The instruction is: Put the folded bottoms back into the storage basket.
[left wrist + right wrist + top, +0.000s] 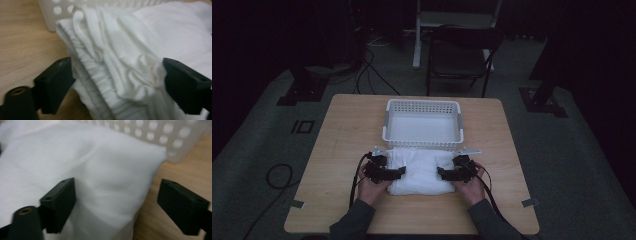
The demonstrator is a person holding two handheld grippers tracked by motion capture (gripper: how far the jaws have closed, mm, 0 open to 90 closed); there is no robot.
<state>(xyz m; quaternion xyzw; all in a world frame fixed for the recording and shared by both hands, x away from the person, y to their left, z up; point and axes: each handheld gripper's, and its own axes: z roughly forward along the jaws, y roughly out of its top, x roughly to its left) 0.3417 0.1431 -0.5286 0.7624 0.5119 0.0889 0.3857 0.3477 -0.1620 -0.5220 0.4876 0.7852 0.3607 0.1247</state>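
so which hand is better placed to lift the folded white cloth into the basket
Left, probably. The left tongs are open with the folded white cloth bunched between them; the right tongs span only its corner and bare table. The white perforated plastic basket sits just beyond.

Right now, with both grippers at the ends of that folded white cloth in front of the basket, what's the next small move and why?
Probably close both pairs of jaws on the cloth's ends. The left gripper and right gripper sit at opposite ends of the folded white cloth, jaws wide open, fabric between them but not pinched. The white basket stands empty just behind, so a firm grip on both ends would likely come before lifting the cloth in.
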